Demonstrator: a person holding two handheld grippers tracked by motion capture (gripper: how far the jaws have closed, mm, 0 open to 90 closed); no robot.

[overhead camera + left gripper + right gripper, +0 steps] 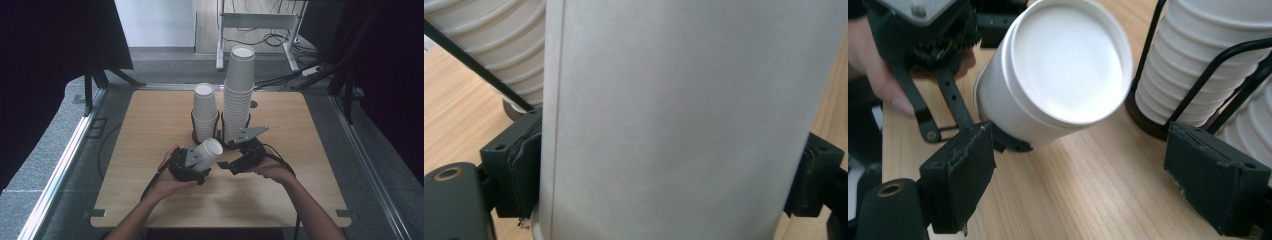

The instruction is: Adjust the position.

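Note:
A white paper cup (210, 151) lies tilted, its closed bottom toward the upper right. My left gripper (202, 161) is shut on it, and in the left gripper view its black pads (521, 170) press the cup's wall (674, 110) from both sides. My right gripper (229, 163) stands open just right of the cup. In the right gripper view the cup's round bottom (1068, 60) faces the camera, above the left jaw, with nothing between the fingers of the right gripper (1080, 150).
Two stacks of white cups stand in black wire holders behind the grippers: a short stack (205, 112) and a tall stack (238, 90), close on the right in the right gripper view (1193, 75). The wooden table (150, 130) has free room on both sides.

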